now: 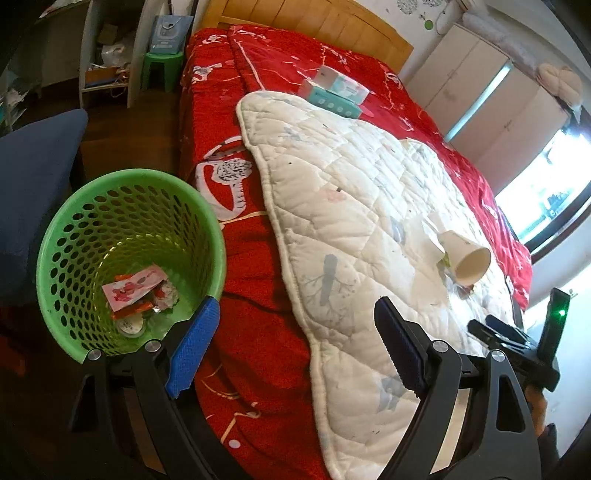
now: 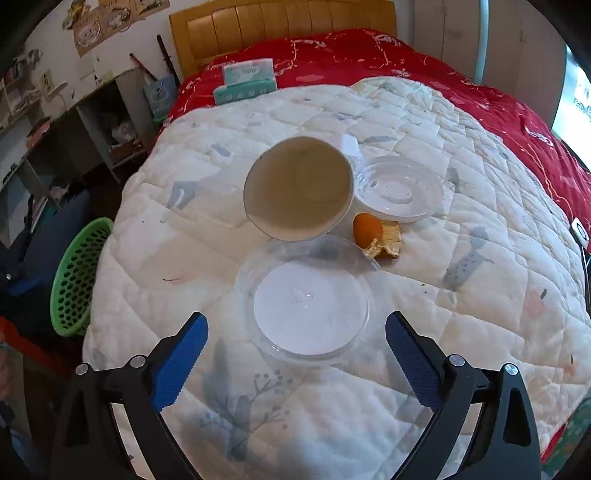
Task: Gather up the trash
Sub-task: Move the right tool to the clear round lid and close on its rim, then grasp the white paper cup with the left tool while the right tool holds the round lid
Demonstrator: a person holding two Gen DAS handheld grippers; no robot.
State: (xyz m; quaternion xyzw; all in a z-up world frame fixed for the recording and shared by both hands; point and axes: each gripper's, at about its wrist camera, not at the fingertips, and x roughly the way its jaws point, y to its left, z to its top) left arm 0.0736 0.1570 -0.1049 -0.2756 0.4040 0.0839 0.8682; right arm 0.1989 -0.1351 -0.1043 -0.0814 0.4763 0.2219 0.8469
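Note:
A green perforated basket (image 1: 74, 236) stands on the floor beside the bed, with wrappers (image 1: 135, 290) and scraps at its bottom. My left gripper (image 1: 295, 314) hangs open over the bed's edge next to the basket, nothing between its fingers. On the white quilt (image 2: 461, 221) lie a tipped paper cup (image 2: 299, 188), two clear plastic lids (image 2: 310, 310) (image 2: 399, 188) and orange peel (image 2: 373, 232). My right gripper (image 2: 295, 328) is open just short of the nearer lid, pads clear of it. The cup (image 1: 467, 258) also shows in the left wrist view.
A red bedspread (image 1: 240, 92) covers the bed, with teal and white tissue packs (image 1: 336, 92) near the wooden headboard (image 2: 280, 22). A blue chair (image 1: 33, 177) stands by the basket. Shelves (image 2: 55, 140) and a green stool (image 1: 162, 66) line the far wall. The basket (image 2: 79, 273) shows at the bed's left edge.

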